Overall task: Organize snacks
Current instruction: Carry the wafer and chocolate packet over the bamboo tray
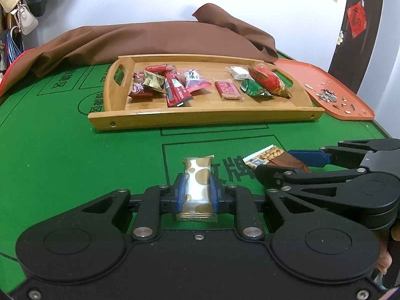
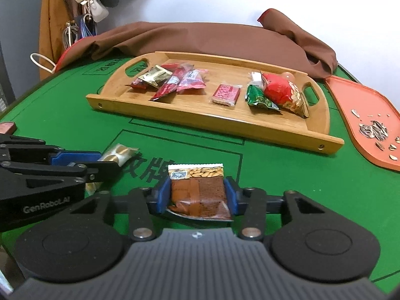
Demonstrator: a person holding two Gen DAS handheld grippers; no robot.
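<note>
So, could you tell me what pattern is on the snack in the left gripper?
Pale silvery snack wrapper with brown-gold dots, clearest in the left wrist view.

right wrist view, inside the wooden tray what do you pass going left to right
Pile of red and gold snack packets → flat red wafer packet → green packet → big red nut bag, which overlaps the green packet's right edge. All lie in the wooden tray.
</note>
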